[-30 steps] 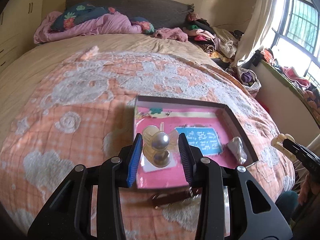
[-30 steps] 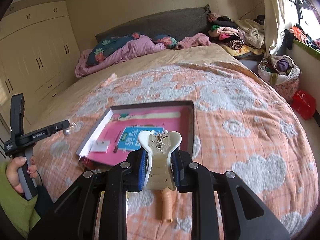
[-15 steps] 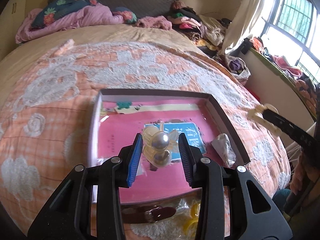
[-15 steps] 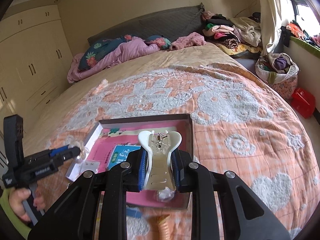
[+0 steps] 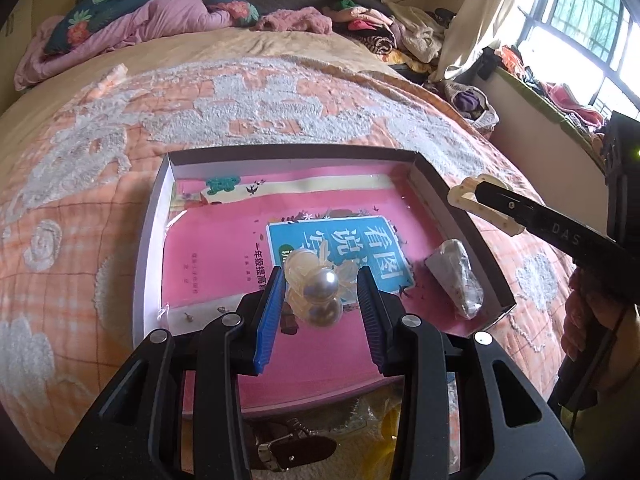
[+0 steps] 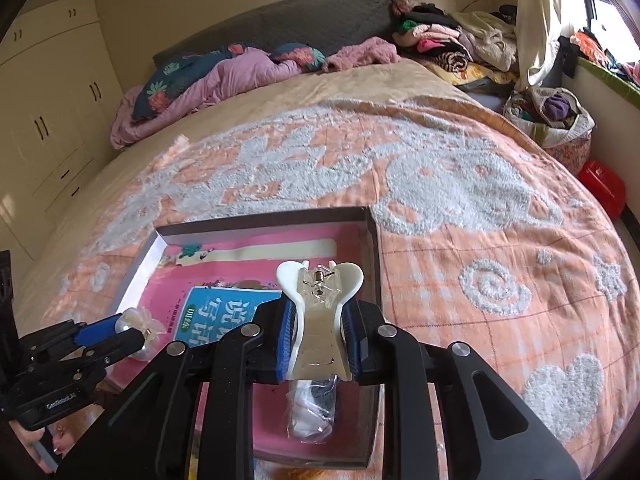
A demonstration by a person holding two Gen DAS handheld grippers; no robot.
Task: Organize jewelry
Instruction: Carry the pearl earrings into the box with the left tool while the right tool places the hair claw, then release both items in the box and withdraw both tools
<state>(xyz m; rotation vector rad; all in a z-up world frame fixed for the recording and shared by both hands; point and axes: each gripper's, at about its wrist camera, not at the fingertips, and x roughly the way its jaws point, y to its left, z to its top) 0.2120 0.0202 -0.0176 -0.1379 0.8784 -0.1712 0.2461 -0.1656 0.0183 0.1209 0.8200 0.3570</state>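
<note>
Two grippers are in your hands, both over the shallow box [image 5: 154, 216] lying on the orange bedspread [image 5: 280, 104]. Your left gripper [image 5: 322, 294] has its jaws closed partway on a pearl hair ornament [image 5: 318, 288], two silvery beads with pale translucent petals, pinched between the blue pads [image 5: 270, 320]. Beneath those fingers lies the pink booklet [image 5: 224, 264] that lines the box floor. To the right of the fingers, inside the box by its right wall, sits a small clear plastic packet [image 5: 456, 276].

Your right gripper [image 6: 318, 344] is clamped tight on a white claw hair clip [image 6: 320, 300], whose hinge end and spring stick out past the fingertips. That clip hangs above the right part of the box, and the plastic packet shows just below the fingers. Under the left gripper's body, at the near edge of the box, a brown strap with a metal buckle [image 5: 288, 450] rests on the bedspread.
</note>
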